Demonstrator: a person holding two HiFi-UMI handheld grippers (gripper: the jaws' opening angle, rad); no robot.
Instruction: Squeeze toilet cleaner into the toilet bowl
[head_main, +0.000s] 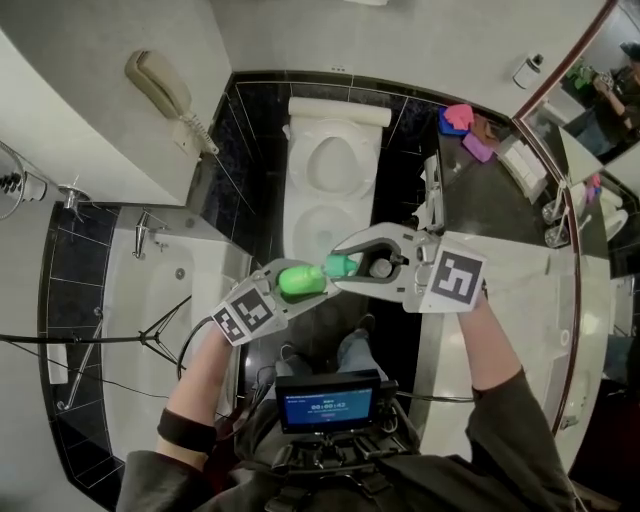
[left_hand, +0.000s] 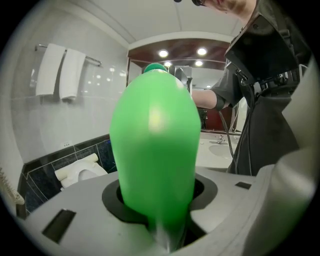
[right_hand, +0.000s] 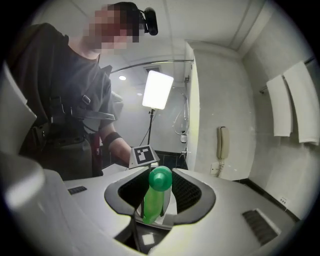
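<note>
Well, both claws are on one bright green plastic squeeze bottle of toilet cleaner (head_main: 300, 279), held level over the person's knees. At twelve o'clock from it stands the white ceramic toilet (head_main: 298, 200), its lid up.

The left gripper (head_main: 296, 292) is clamped round the bottle's fat body at a middling width. The right gripper (head_main: 345, 268) comes in from three o'clock and pinches the darker green cap (head_main: 340, 265) on the bottle's neck, jaws drawn in narrow.

From overhead you get the layout: a beige wall telephone (head_main: 160, 85) at ten o'clock, a white bathtub (head_main: 140, 330) at nine, and a pale vanity counter (head_main: 520, 300) at three.

The left gripper view shows little of that. The bottle fills its middle, and only a corner of the toilet peeks out at eight o'clock. It does catch two white towels on a rail (left_hand: 62, 70) at ten o'clock, which the head view leaves out.

The right gripper view looks the other way. It shows the cap end-on between the jaws, the left gripper's marker cube (right_hand: 144, 155) just behind it, and a lit square studio lamp (right_hand: 157, 90) at twelve o'clock that neither other view has.
</note>
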